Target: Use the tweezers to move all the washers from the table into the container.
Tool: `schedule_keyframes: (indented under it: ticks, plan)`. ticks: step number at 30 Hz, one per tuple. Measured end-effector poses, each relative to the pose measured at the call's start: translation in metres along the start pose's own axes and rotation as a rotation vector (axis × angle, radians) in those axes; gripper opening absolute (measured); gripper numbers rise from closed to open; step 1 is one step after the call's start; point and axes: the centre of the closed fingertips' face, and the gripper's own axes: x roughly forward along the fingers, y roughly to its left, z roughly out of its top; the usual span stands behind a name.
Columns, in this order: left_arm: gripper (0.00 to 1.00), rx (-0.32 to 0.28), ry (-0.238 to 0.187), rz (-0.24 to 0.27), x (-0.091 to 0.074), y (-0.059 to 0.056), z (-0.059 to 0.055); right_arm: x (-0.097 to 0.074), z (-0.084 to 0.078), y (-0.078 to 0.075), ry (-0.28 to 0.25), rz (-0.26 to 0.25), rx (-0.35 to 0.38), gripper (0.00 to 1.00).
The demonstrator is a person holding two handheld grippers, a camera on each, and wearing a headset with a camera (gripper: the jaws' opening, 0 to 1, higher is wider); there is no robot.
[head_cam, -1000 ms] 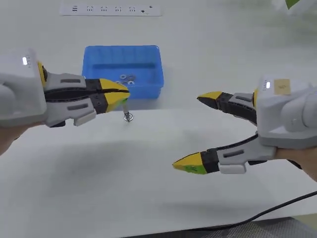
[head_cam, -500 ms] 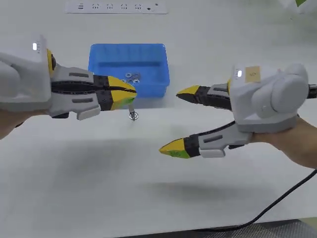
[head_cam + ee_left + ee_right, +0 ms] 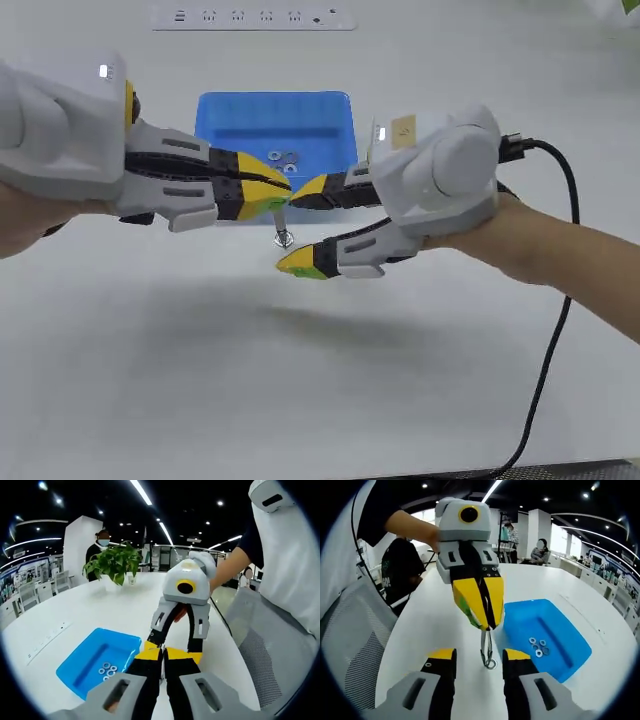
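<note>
While the left claw pinches tweezers touching one washer, the right claw stands spread near one container.

One blue container holding about four washers; one more washer; one pair of tweezers.

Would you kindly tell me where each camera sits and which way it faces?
Head view: on the headset, looking down at the table; left gripper, right gripper and a hand show.
Left gripper view: on the left gripper, looking along its shut jaws at the right gripper; an arm behind it.
Right gripper view: on the right gripper, facing the left gripper; tweezers and washer between its open jaws.
Shared: gripper views face each other; both show the container.
</note>
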Motion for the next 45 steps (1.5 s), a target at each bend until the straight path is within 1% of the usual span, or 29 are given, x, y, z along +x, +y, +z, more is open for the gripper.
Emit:
schedule_keyframes:
  ticks: [2,3,5,6,10,14,16,17,22,25,30,31,32,33,34,36,37,38,39,41,43,44,45]
  plan:
    - [0.05,0.000,0.003,-0.002,-0.001,0.000,-0.001,0.003,0.001,0.000,-0.004,0.022,-0.006,0.26]
    - [0.05,-0.003,0.003,-0.001,-0.001,0.001,-0.002,0.005,0.002,0.002,-0.011,0.052,0.001,0.24]
    - [0.05,-0.010,0.003,-0.006,-0.002,0.000,-0.004,0.007,0.001,0.003,-0.002,0.076,-0.002,0.21]
    - [0.05,-0.008,0.007,-0.005,-0.003,0.000,-0.005,0.008,0.000,0.003,0.003,0.078,-0.014,0.20]
    - [0.05,-0.006,0.013,0.001,-0.003,-0.001,-0.006,0.010,-0.001,0.000,0.008,0.091,-0.013,0.16]
    - [0.05,-0.019,0.009,0.015,-0.004,0.005,-0.007,0.014,-0.006,0.000,0.030,0.108,-0.034,0.15]
    - [0.05,-0.017,0.011,0.013,-0.004,0.004,-0.007,0.015,-0.007,-0.002,0.033,0.109,-0.040,0.13]
    - [0.05,-0.011,0.014,0.009,-0.002,0.002,-0.006,0.015,-0.007,-0.004,0.033,0.105,-0.045,0.12]
    - [0.05,-0.018,0.010,0.010,-0.002,0.003,-0.007,0.017,-0.010,-0.004,0.034,0.117,-0.040,0.12]
    - [0.05,-0.018,0.012,0.011,-0.002,0.003,-0.007,0.017,-0.011,-0.004,0.033,0.120,-0.068,0.11]
    - [0.06,-0.026,0.016,0.023,-0.001,0.003,-0.007,0.017,-0.012,-0.005,0.026,0.112,-0.089,0.09]
    - [0.06,-0.043,0.016,0.033,-0.001,0.003,-0.008,0.017,-0.012,-0.006,0.027,0.110,-0.088,0.09]
    - [0.06,-0.060,0.008,0.038,-0.001,0.003,-0.008,0.017,-0.012,-0.006,0.028,0.108,-0.095,0.09]
    - [0.07,-0.072,0.000,0.046,-0.002,0.003,-0.008,0.017,-0.012,-0.006,0.030,0.104,-0.103,0.09]
    - [0.07,-0.075,0.003,0.055,-0.003,0.003,-0.012,0.018,-0.011,-0.005,0.031,0.101,-0.103,0.09]
    - [0.12,-0.071,0.012,0.062,-0.004,-0.001,-0.016,0.017,-0.011,-0.003,0.031,0.100,-0.107,0.09]
    - [0.16,-0.078,-0.008,0.060,-0.006,-0.003,-0.013,0.017,-0.011,-0.002,0.031,0.099,-0.108,0.09]
    - [0.17,-0.117,-0.072,0.056,-0.007,-0.007,-0.002,0.017,-0.011,0.000,0.031,0.099,-0.109,0.09]
    - [0.17,-0.128,-0.094,0.062,-0.009,-0.007,0.002,0.017,-0.011,0.002,0.030,0.100,-0.111,0.09]
    - [0.20,-0.116,-0.083,0.081,-0.014,-0.006,0.003,0.016,-0.011,0.005,0.033,0.100,-0.115,0.09]
    - [0.25,-0.109,-0.090,0.114,-0.019,-0.004,0.005,0.015,-0.009,0.007,0.034,0.098,-0.118,0.09]
    - [0.28,-0.112,-0.112,0.135,-0.022,-0.002,0.008,0.013,-0.008,0.007,0.034,0.097,-0.118,0.09]
    - [0.32,-0.147,-0.173,0.144,-0.028,-0.004,0.017,0.011,-0.005,0.007,0.032,0.090,-0.122,0.09]
